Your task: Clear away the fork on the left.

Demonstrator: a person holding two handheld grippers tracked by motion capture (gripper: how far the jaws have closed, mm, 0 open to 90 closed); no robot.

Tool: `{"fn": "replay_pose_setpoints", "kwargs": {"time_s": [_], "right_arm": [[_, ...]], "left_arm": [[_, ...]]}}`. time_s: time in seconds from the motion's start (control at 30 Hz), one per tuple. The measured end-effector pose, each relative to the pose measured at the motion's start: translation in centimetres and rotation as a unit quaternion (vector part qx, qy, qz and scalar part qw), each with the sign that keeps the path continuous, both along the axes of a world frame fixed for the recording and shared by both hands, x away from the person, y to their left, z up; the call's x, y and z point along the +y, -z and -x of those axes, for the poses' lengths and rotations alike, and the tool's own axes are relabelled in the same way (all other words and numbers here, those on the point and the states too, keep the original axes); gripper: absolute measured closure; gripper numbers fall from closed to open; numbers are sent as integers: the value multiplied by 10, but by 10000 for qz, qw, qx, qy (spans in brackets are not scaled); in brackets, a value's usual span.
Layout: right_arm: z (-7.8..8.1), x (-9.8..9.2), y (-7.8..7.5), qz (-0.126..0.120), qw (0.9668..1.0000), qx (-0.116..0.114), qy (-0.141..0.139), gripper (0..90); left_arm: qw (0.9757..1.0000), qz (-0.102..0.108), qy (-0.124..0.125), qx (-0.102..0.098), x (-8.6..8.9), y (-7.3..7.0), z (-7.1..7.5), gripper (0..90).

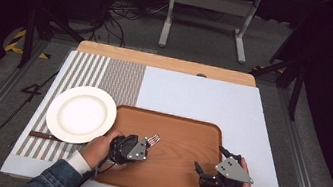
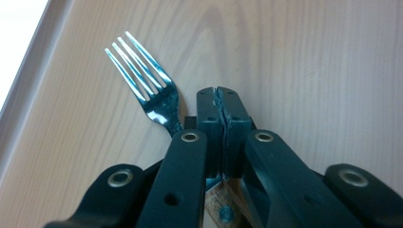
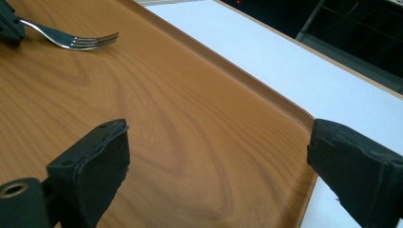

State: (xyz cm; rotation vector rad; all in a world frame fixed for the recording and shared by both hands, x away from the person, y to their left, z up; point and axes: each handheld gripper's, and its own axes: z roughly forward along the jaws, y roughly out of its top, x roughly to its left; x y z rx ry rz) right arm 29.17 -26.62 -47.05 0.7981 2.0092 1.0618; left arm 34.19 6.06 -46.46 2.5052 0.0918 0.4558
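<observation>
While the left gripper (image 1: 142, 146) hovers over the left part of the wooden tray (image 1: 184, 127), its jaws are pressed tight together around the handle of a metal fork (image 2: 152, 90), whose tines stick out ahead and to the left of the jaw tips in the left gripper view. In the high view the fork (image 1: 154, 138) points up and to the right, just above the tray floor; whether it touches the wood I cannot tell. The right gripper (image 1: 206, 176) waits over the tray's right corner with its jaws wide apart, holding nothing.

The fork looks like polished steel, so I judge it light, fully stiff and not fragile, but slick (smooth metal against rubbery pads tends to swivel). The hold sits on the handle just behind the neck, which keeps the tines free. A wooden piece shows below the jaws in the left gripper view, seemingly the handle's scale with a rivet. Because the handle is thin and flat, a grip across its broad faces should resist twisting better than one across its edges.

A white plate (image 1: 81, 113) lies on the striped mat (image 1: 121, 81) left of the tray, with a knife (image 1: 41, 135) partly under its near rim.
</observation>
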Motion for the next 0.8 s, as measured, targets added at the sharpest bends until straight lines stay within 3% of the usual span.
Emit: {"fn": "replay_pose_setpoints", "kwargs": {"time_s": [0.23, 0.27, 0.47, 0.8], "right_arm": [[0, 0, 0, 9, 10000, 13, -14, 77], [0, 0, 0, 6, 10000, 30, -3, 76], [-1, 0, 1, 58, 10000, 70, -13, 77], [-1, 1, 1, 62, 9999, 77, -13, 77]], "left_arm": [[9993, -41, -369, 66, 16, -1, -6, 884], [9986, -66, -506, 100, 22, -2, -7, 883], [9969, -130, -757, 151, 35, -3, -4, 880], [9949, -101, -973, 228, 52, -3, 1, 877]]}}
